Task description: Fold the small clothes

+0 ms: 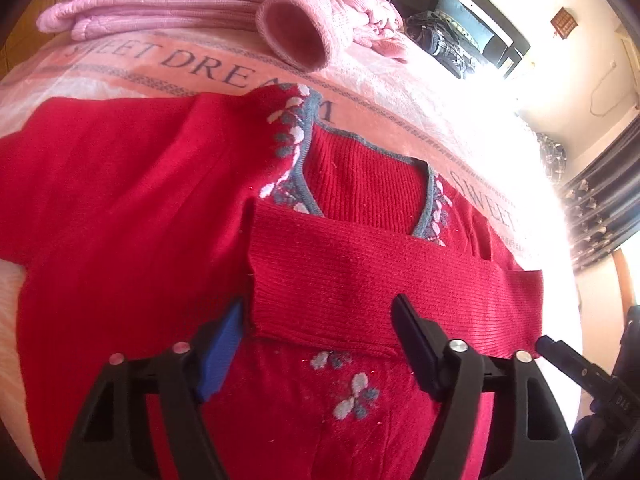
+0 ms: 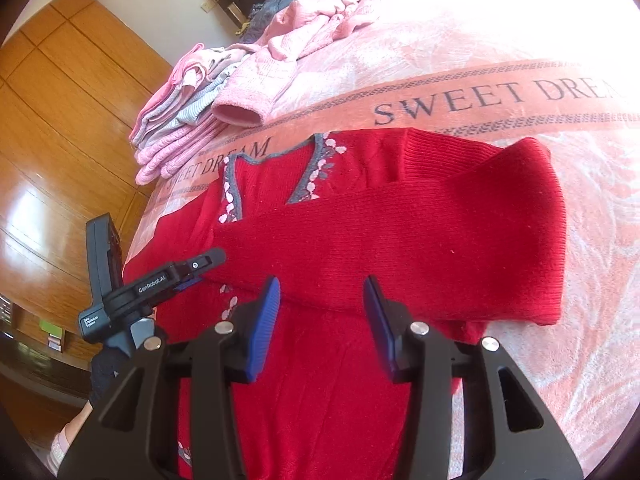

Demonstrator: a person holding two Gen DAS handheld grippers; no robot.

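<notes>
Both claws hang open: left claw [image 1: 320, 340] straddles the cuff of the sleeve [image 1: 360, 288], right claw [image 2: 320, 320] hovers just above it. That sleeve lies across the red sweater [image 2: 380, 240] mid-frame on the bed [image 2: 500, 40], likely tucked inward to narrow it.

The ribbed knitted sweater [image 2: 420, 240] was deep red, its V-neck edged in grey with small white-and-grey flowers. Beneath it the fleecy bedspread [image 2: 500, 40] was pale pink, crossed by a salmon band lettered dark grey. Beyond the sweater's neck, the folded knitwear stack [image 1: 132, 4] was pink with pale blue stripes.
</notes>
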